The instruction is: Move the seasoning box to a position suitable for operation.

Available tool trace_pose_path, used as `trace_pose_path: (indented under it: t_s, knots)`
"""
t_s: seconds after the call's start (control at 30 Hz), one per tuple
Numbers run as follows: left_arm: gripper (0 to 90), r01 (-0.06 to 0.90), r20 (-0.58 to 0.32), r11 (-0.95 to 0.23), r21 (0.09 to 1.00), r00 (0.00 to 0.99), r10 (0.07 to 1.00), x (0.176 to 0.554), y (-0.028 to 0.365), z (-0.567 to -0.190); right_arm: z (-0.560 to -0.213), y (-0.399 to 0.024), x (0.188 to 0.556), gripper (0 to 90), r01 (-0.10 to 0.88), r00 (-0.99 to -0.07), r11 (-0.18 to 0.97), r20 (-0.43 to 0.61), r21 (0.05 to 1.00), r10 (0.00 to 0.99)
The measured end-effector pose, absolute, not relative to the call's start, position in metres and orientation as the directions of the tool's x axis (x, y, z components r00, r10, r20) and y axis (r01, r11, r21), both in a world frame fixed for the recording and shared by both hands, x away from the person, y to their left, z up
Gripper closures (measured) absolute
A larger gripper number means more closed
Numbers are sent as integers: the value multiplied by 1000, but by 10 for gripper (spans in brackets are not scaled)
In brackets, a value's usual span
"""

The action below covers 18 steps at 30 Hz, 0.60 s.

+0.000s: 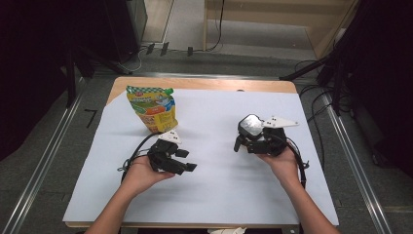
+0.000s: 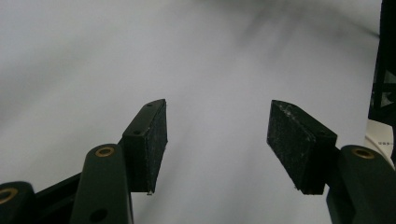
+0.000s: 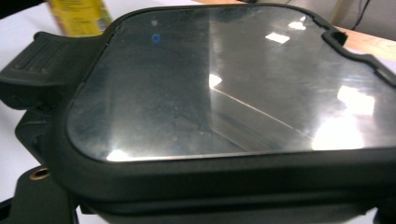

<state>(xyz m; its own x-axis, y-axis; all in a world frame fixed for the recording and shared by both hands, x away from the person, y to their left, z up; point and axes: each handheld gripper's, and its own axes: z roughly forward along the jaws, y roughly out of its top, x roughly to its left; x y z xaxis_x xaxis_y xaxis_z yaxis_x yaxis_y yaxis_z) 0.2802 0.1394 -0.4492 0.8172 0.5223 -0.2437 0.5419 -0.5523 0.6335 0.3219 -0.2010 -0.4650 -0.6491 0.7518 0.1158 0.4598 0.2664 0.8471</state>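
A black-framed glossy panel point(image 1: 250, 125) is held clamped in the right hand-held gripper point(image 1: 253, 139) above the paper-covered counter point(image 1: 219, 185), apparently for carrying. The left hand-held gripper point(image 1: 182, 160) is kept released and empty near a yellow snack pouch point(image 1: 153, 108), seemingly in reserve.

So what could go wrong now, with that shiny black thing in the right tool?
The right tool carries a black device with a glossy screen above the table; its grip points are hidden, so it might slip and fall onto the white sheet. If it swings left, it could knock over the yellow pouch. The left tool is open and supports nothing.
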Motion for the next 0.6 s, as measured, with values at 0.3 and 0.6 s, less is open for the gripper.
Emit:
trace_pose_path:
  t_s: [0.3,0.6]
  knots:
    - [388,535,-242,-560,632,823,514,279,137,-449,-470,-193,293,160,444,-680,309,92,841,728]
    - [389,535,-245,-555,638,823,512,280,140,-448,-481,-174,289,160,442,-715,337,99,831,692]
